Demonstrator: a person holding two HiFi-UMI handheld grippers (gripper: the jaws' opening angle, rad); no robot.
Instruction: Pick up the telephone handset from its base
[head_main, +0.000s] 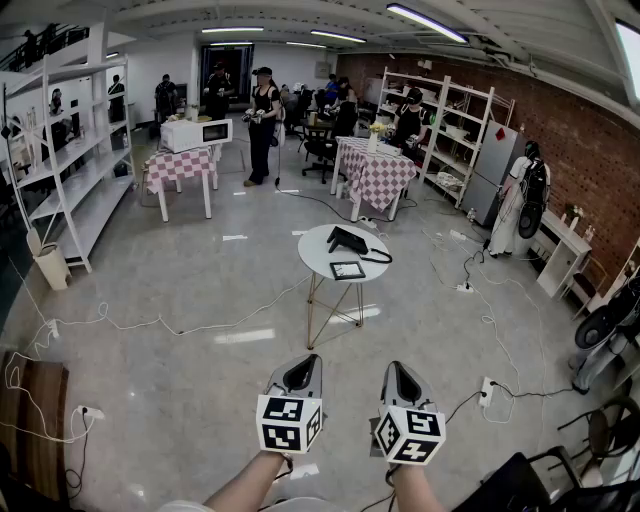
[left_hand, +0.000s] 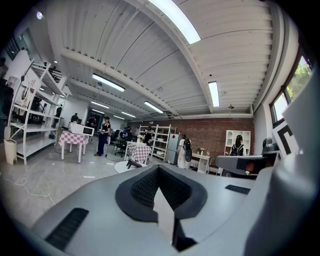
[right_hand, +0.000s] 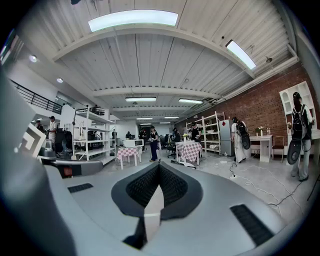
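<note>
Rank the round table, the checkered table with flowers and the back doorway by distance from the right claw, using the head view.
1. Round table, ahead of the right claw, slightly left.
2. Checkered table, beyond it, slightly right.
3. Doorway, far back, left.

Glossy grey floor (head_main: 150, 260), rough brick wall (head_main: 590, 140)

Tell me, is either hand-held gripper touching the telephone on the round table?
No, the left hand-held gripper and right hand-held gripper are held well short of the round table bearing the telephone.
</note>
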